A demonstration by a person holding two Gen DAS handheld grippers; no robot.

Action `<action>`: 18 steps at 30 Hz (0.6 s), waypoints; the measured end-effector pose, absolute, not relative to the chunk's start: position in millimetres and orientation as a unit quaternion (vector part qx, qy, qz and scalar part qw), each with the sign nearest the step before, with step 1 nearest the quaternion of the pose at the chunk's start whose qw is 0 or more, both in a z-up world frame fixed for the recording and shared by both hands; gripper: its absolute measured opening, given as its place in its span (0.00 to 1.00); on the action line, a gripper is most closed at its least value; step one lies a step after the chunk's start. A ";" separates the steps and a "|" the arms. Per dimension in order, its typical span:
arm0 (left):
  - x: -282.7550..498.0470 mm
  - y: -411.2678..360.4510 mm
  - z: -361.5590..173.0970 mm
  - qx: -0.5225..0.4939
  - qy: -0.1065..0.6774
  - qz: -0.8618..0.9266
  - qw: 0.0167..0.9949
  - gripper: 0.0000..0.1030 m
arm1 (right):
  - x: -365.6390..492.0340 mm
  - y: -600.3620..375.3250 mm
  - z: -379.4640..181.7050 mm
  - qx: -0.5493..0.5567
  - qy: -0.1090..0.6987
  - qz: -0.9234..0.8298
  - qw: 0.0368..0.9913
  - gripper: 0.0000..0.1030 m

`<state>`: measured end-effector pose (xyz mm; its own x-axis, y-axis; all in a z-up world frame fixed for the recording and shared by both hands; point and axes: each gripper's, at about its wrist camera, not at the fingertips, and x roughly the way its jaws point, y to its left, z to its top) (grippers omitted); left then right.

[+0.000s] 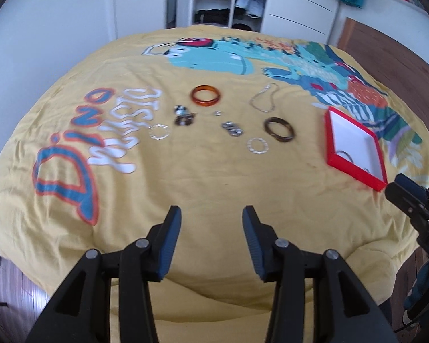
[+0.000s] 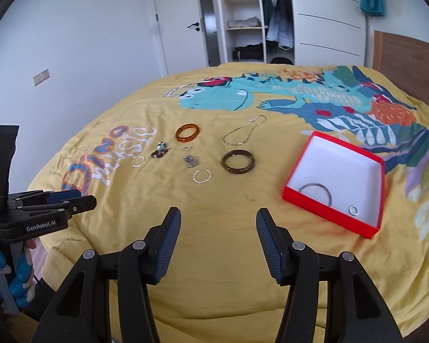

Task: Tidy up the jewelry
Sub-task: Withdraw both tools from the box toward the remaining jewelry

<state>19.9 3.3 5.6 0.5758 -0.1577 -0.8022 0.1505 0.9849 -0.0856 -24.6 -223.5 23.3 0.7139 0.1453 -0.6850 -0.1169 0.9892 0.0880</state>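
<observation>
We count two bangles, two flat silver hoops, one chain left of the red box; inside it, one large ring, one small ring.

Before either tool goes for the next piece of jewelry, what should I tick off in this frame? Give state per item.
1. Right tool open, nothing held: ok.
2. Left tool open, nothing held: ok.
3. Red box open with bare floor left; it holds a thin bangle and a small ring: ok.
4. Dark brown bangle, the loose piece nearest the box, lies apart from other pieces: ok.
5. Chain free of knots: cannot tell.
6. Bedspread between tools and jewelry unobstructed: ok.
</observation>
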 end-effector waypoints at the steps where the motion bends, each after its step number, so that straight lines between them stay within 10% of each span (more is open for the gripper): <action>1: 23.4 11.8 0.7 -0.010 0.456 -0.079 0.886 0.41 | -21.6 -221.0 21.3 0.019 0.374 0.073 0.925 0.53; 18: 138.0 63.4 -55.8 -0.138 0.501 -0.053 0.852 0.41 | 81.7 -196.2 -53.6 0.034 0.446 0.111 0.887 0.56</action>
